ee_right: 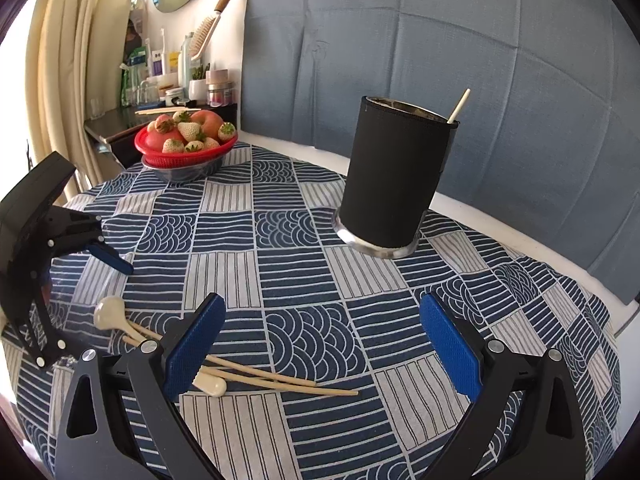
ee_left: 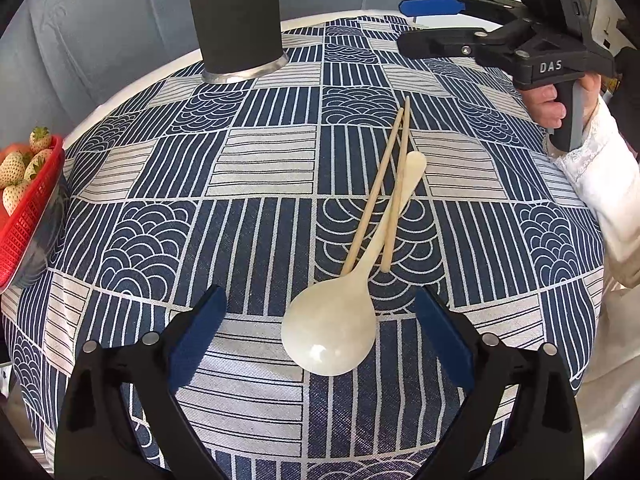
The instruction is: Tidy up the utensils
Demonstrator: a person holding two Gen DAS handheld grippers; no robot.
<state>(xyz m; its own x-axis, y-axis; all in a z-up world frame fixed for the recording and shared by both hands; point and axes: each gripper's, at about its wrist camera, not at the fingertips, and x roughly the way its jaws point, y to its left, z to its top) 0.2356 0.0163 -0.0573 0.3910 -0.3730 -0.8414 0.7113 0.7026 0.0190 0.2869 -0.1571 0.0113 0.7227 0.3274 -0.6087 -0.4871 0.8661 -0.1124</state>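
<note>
On the blue-and-white patterned tablecloth (ee_left: 264, 168) lie a pale spoon (ee_left: 332, 328) and two wooden chopsticks (ee_left: 384, 188), the sticks crossing over the spoon's handle. Left gripper (ee_left: 320, 332) hangs over the spoon's bowl with its blue pads spread wide on either side, gripping nothing. Right gripper (ee_right: 320, 348) is likewise wide open and empty, with bare cloth between its pads and the chopsticks just beside its left finger. Farther back stands a black holder cup (ee_right: 392, 184) with one pale stick (ee_right: 459, 106) leaning out of it. At the table's far edge sits a red basket (ee_right: 184, 152) of strawberries. Behind the cup rises a grey-blue cushioned backrest (ee_right: 440, 40).
</note>
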